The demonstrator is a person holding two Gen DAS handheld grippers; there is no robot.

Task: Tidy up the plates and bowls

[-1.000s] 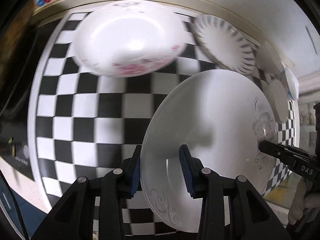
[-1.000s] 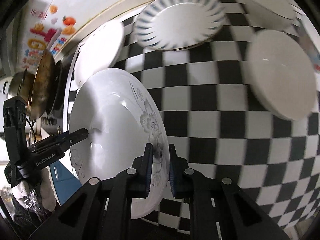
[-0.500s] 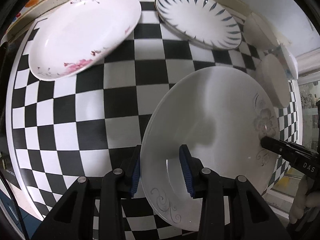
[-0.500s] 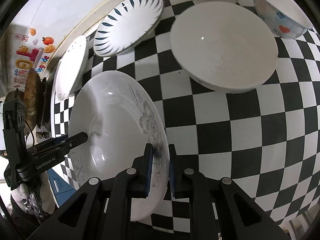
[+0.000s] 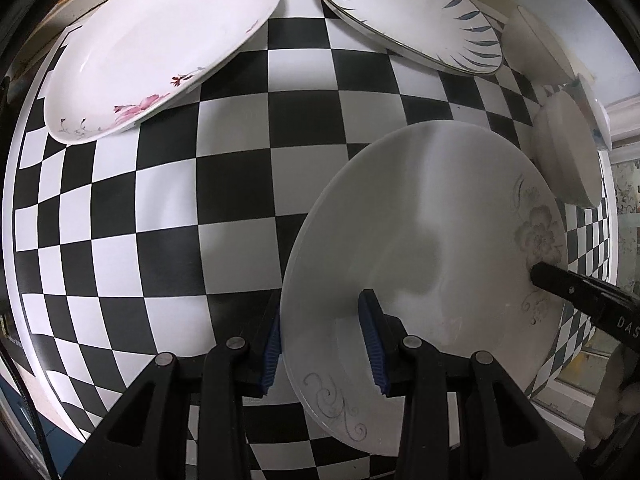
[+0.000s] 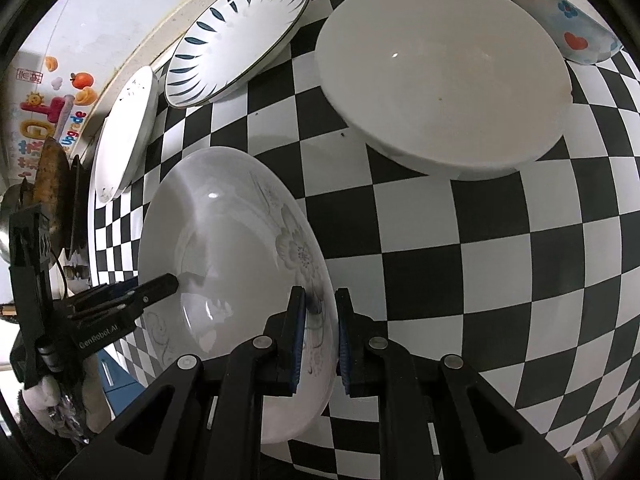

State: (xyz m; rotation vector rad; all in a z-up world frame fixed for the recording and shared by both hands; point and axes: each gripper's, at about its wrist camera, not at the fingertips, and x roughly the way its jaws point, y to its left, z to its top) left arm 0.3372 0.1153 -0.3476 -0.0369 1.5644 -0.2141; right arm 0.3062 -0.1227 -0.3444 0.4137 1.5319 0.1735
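Two grippers share one grey-flowered plate (image 5: 424, 240), held above the checkered worktop (image 5: 168, 208). Left gripper (image 5: 324, 336) is clamped across its scrolled rim; right gripper (image 6: 318, 336) pinches the opposite, flowered rim, probably to keep it level. Pink-flowered plate (image 5: 160, 40), blue-leaf plate (image 5: 408, 12) and white bowl (image 6: 444, 84) lie beyond.

My left wrist camera looks straight down, close above the checkered tabletop (image 5: 168, 200). My right wrist camera looks steeply down from the opposite side. Both see the grey-flowered plate (image 5: 420, 240) and the blue-leaf plate (image 6: 240, 36).
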